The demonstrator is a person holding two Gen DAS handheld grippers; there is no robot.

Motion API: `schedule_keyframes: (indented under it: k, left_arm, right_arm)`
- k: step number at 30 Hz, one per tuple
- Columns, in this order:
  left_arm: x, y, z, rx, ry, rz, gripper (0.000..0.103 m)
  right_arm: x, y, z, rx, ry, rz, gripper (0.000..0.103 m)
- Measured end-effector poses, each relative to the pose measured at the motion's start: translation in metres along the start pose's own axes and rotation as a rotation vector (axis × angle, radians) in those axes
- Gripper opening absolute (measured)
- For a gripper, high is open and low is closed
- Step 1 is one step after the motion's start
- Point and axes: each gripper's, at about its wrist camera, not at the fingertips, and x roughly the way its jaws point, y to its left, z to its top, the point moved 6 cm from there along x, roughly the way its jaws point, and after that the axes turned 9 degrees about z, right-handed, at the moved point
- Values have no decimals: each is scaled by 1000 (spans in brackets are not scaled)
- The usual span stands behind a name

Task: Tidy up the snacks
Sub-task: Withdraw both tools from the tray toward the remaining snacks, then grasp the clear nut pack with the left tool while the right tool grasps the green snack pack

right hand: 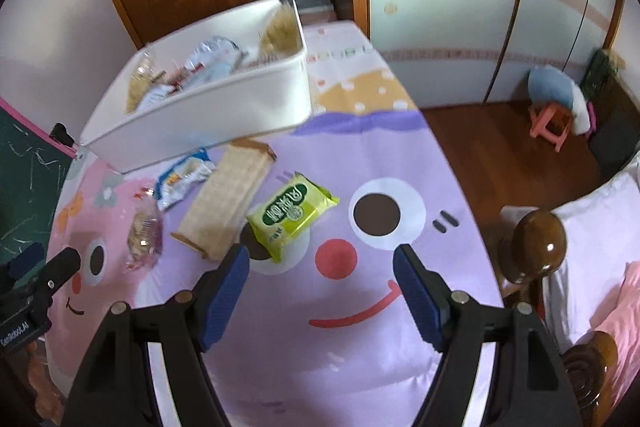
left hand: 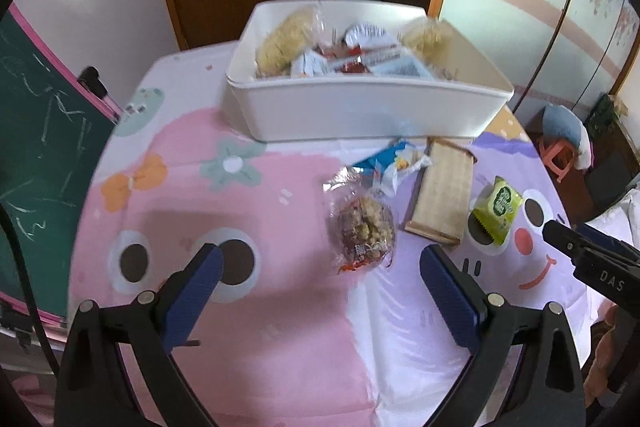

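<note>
We note four loose snacks on the cartoon-print bedsheet, all just in front of the white plastic bin (rectangular, smooth-walled, already heaped with wrapped packets). The long cracker pack is a flat tan brick in clear film; in the right wrist view its long axis runs diagonally, the far end up against the bin's near wall and the near end toward the left finger of our right gripper. Beside it lies the green foil packet, a glossy pillow with crimped, saw-toothed ends, its long axis also slanted and its near end overlapping a printed eye. To the other side sit the blue-and-white wrapper, crumpled and roughly crosswise, and the round clear-wrapped nut cake, lumpy and brown, with no clear long axis. Our left gripper hangs above the sheet with its blue ribbed pads wide apart, the nut cake just beyond the gap, untouched. The right gripper's fingers likewise stand well apart, gripping nothing, and the green packet lies just past the left pad.
</note>
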Motion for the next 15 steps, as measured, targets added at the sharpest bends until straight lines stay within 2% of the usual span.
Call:
schedule_keyframes:
  k: [8, 11, 15]
  left_arm:
    - [37, -14, 5, 20, 58, -8, 98]
    - [50, -18, 6, 8, 91, -34, 94]
    - [65, -21, 6, -25, 134, -63, 81]
  right_arm:
    - [35, -2, 10, 41, 44, 30, 75]
    - [42, 0, 15, 59, 31, 58, 75]
    - [54, 3, 19, 63, 35, 55, 75]
